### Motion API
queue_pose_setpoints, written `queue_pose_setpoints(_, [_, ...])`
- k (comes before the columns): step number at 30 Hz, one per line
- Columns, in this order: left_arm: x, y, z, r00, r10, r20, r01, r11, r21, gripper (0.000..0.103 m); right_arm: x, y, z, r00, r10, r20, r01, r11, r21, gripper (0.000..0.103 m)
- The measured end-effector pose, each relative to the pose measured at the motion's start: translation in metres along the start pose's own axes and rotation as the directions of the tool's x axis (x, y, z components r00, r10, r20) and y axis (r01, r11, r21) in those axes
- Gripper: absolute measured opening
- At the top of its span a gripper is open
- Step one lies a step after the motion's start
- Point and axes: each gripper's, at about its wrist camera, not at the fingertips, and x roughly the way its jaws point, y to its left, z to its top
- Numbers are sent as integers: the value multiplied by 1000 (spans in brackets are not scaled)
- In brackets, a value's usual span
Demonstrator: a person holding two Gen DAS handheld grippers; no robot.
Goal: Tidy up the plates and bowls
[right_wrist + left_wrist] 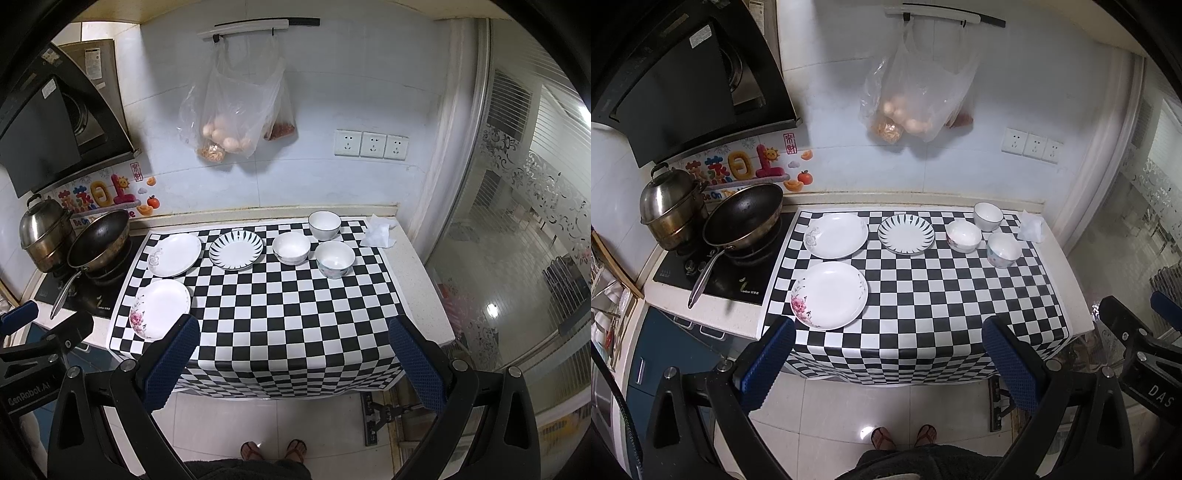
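On the checkered counter mat [923,295] lie three plates: a rose-printed plate [830,294] at the front left, a white plate [835,235] behind it, and a striped-rim plate [906,234] in the middle. Three white bowls [963,236] [988,216] [1004,249] stand at the back right. All show in the right wrist view too: plates [159,308] [174,254] [236,250], bowls [291,247] [324,224] [334,259]. My left gripper [888,339] and right gripper [293,339] are open, empty, held before the counter's front edge.
A wok [743,218] and a steel steamer pot [670,210] sit on the stove at the left. Plastic bags of food [912,110] hang on the wall. A crumpled tissue [1030,227] lies at the back right corner. A glass door [517,258] is at the right.
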Motion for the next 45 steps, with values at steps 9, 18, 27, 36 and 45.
queue_pose_setpoints(9, [-1,0,0,1000,0,2,0,1000,-3,103,-1,-1,0,1000,1,0,-1,1000,-1,103])
queue_pose_setpoints(18, [-1,0,0,1000,-2,3,2,1000,-4,103,-3,0,-2,1000,4,1,-4,1000,-3,103])
queue_pose_setpoints(27, [0,0,0,1000,-4,4,4,1000,-3,103,-7,0,-5,1000,7,2,-7,1000,3,103])
queue_pose_setpoints(36, [-1,0,0,1000,-3,7,3,1000,-5,103,-9,1,-5,1000,6,2,-6,1000,2,103])
queue_pose_setpoints(45, [-1,0,0,1000,-5,8,5,1000,-5,103,-10,2,-5,1000,7,3,-7,1000,1,103])
